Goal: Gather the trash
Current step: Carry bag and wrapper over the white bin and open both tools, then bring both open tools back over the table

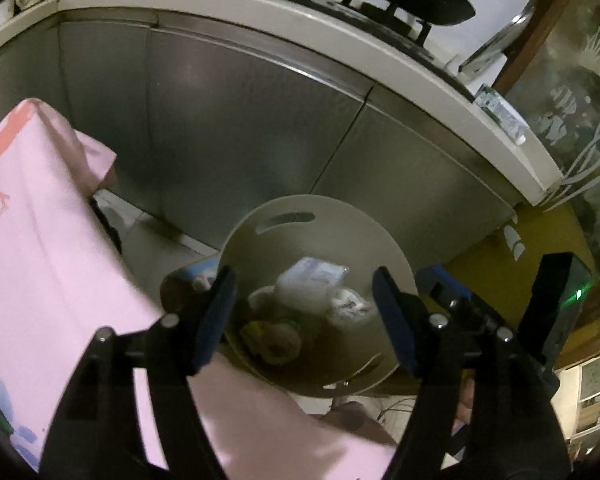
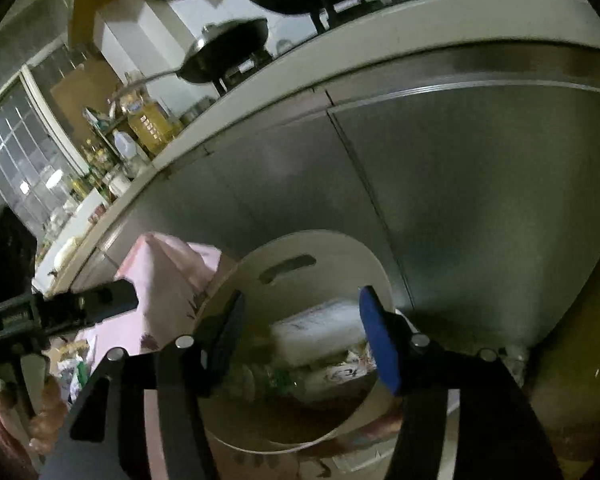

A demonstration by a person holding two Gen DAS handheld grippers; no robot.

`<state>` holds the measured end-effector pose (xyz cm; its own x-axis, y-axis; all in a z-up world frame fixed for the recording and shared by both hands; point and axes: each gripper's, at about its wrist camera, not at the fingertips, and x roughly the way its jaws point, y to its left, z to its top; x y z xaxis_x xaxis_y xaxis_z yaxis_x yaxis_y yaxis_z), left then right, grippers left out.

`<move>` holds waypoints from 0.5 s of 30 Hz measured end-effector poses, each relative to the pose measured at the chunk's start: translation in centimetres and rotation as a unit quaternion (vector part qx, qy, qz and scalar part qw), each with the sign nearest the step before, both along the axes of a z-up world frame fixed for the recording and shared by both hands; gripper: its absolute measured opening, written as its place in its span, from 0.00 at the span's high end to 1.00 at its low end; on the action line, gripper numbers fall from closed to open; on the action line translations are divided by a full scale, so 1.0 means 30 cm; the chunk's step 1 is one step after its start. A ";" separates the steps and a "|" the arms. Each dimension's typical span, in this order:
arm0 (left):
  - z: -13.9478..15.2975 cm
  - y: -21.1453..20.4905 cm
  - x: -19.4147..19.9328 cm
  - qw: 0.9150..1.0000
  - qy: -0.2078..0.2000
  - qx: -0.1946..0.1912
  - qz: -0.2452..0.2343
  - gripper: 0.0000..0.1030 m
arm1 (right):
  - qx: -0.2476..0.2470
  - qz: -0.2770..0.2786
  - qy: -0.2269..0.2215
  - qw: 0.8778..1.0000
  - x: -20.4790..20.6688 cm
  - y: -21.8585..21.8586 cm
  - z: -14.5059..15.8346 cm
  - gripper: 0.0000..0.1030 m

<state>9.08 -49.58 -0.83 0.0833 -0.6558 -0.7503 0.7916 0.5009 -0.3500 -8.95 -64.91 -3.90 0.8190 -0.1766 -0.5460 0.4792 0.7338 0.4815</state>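
Note:
A round beige trash bin [image 1: 340, 232] stands on the floor against the steel cabinet fronts. In it lie a clear plastic bag [image 1: 312, 276], crumpled white paper [image 1: 348, 306] and some round scraps. My left gripper [image 1: 304, 300] hangs over the bin's mouth, open, with nothing between its blue pads. In the right wrist view the same bin [image 2: 340, 272] holds a white plastic bag [image 2: 320, 328]. My right gripper [image 2: 302, 312] hovers above it, open and empty. The two grippers are side by side over the bin.
A pink cloth [image 1: 40, 220] fills the left side, close to the bin. Steel cabinet doors [image 1: 240, 120] rise behind it under a white counter [image 1: 260, 4] with a stove, black woks [image 2: 228, 52] and an oil bottle [image 2: 148, 124]. A yellow surface [image 1: 540, 240] lies to the right.

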 end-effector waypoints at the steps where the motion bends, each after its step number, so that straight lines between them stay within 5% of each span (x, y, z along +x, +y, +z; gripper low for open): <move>1: 0.009 0.021 -0.006 1.000 -0.002 -0.004 0.002 0.34 | 0.002 -0.002 -0.011 1.000 -0.008 -0.001 0.010 0.45; 8: 0.035 0.259 -0.073 0.999 -0.034 -0.010 0.032 0.34 | 0.003 0.023 -0.051 0.998 0.019 0.079 0.082 0.45; 15: 0.039 0.585 -0.130 0.994 -0.063 0.001 0.087 0.34 | 0.015 0.115 -0.053 0.992 0.103 0.275 0.111 0.45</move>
<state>5.19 -32.03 0.36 0.2894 -0.6215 -0.7280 0.7299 0.6353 -0.2522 -5.84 -56.67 -0.58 0.8887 0.0370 -0.4569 0.2462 0.8023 0.5438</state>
